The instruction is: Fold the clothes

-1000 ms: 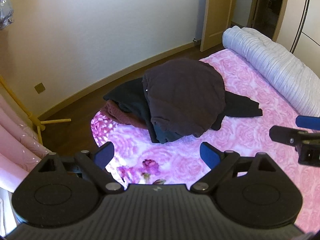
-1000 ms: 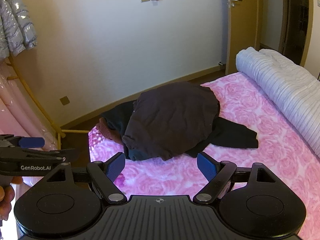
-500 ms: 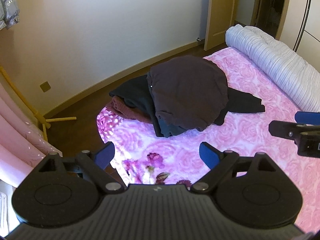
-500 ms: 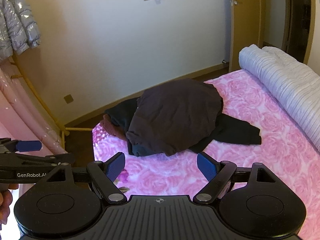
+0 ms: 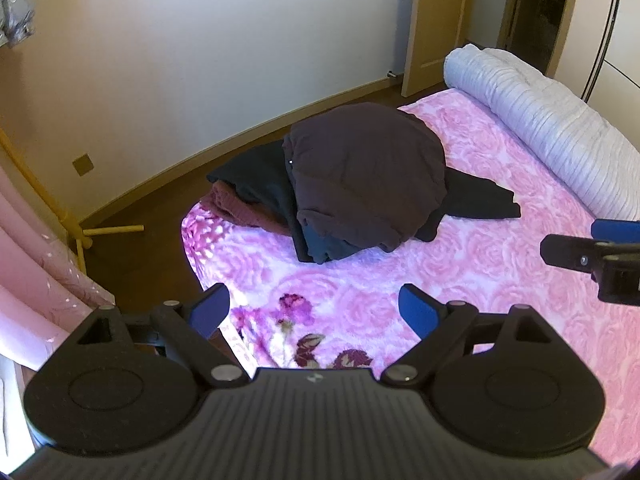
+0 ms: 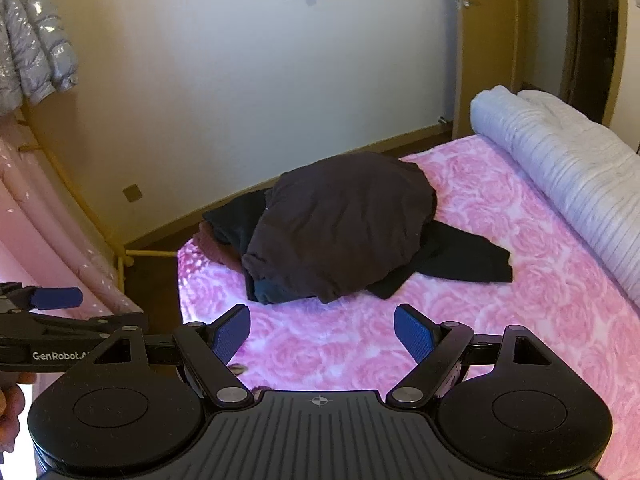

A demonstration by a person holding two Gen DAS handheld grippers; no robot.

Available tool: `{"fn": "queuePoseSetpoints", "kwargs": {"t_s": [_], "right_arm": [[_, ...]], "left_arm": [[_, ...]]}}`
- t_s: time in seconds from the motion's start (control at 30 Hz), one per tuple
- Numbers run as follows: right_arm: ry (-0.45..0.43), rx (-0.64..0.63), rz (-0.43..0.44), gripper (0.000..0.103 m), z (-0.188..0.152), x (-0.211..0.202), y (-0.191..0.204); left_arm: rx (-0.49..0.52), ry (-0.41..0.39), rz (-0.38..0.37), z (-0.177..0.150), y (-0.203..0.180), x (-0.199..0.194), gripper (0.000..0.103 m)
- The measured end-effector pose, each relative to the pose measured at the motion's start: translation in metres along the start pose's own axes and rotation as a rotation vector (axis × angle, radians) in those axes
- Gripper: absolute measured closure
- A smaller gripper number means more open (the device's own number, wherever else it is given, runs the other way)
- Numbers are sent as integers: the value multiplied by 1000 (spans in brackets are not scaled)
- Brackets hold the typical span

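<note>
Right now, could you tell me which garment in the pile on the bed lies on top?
The dark brown garment lies on top, draped over the black ones and the reddish-brown knit, which peeks out at the pile's left edge.

A pale wall [image 6: 240,92] fills the upper centre of both views, edged below by a wooden skirting board [image 5: 240,136] and dark brown floor [image 5: 140,252]. A wooden door [image 6: 480,40] is seen at upper right. The lower right is taken by a bed [image 6: 540,292] in pink rose print, with a rolled white quilt [image 5: 552,128] along its right side
</note>
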State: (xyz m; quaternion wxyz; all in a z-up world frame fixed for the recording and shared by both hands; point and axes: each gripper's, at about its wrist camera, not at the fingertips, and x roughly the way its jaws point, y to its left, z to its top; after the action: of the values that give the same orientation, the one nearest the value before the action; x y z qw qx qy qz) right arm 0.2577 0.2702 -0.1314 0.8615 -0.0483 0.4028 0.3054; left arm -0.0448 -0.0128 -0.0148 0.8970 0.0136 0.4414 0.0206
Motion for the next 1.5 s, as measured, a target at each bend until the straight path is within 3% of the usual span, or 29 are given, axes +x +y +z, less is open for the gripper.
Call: {"fn": "queuePoseSetpoints", "kwargs": {"t_s": [1.5], "right_arm": [[14,41,11,21,-1,11,-15]], "left_arm": [[24,20,8,0,-12,7,13]]}}
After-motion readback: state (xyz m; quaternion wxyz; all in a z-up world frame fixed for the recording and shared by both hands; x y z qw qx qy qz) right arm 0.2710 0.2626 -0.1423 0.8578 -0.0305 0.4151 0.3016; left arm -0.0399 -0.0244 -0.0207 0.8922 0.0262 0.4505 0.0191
